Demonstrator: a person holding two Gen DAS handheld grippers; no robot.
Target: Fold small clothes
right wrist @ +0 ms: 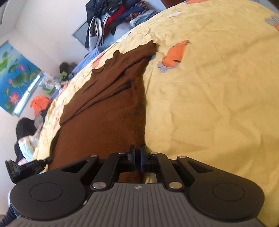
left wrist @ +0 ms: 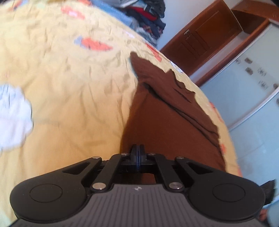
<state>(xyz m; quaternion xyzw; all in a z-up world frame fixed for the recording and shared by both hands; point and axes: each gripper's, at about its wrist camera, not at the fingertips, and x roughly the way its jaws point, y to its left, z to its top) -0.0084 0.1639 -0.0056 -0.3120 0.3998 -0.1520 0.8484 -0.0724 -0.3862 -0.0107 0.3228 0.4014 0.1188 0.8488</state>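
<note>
Left gripper (left wrist: 137, 153), bottom centre of left wrist view: fingers pressed together, pinching the near edge of the brown cloth (left wrist: 167, 118). Cloth runs up from the pinch toward centre-right of frame, narrowing to a point in the upper middle; folded layers show along its right side w/ a ragged edge. It lies on the yellow bedspread (left wrist: 69, 78), which fills the left & centre of frame. Orange prints on the spread at top, a white patch (left wrist: 14, 115) at the left edge, blurred. Clothes pile (left wrist: 150, 15) at top centre, wooden door (left wrist: 204, 36) upper right.

Right gripper (right wrist: 137, 155), bottom centre of right wrist view: fingers nearly together w/ a thin slit between, clamped on the cloth (right wrist: 104, 115) edge; brown fabric visible between & behind them. Cloth spreads up & left from the pinch to a ragged far edge in the upper middle, creases across its upper half. Bedspread (right wrist: 209, 104) fills the right of frame, orange print (right wrist: 174, 54) just right of the cloth's top corner. Clothes pile (right wrist: 111, 19) at top centre-left, lotus picture (right wrist: 14, 75) on the wall at left. Black gripper part at lower left edge, can't tell more
</note>
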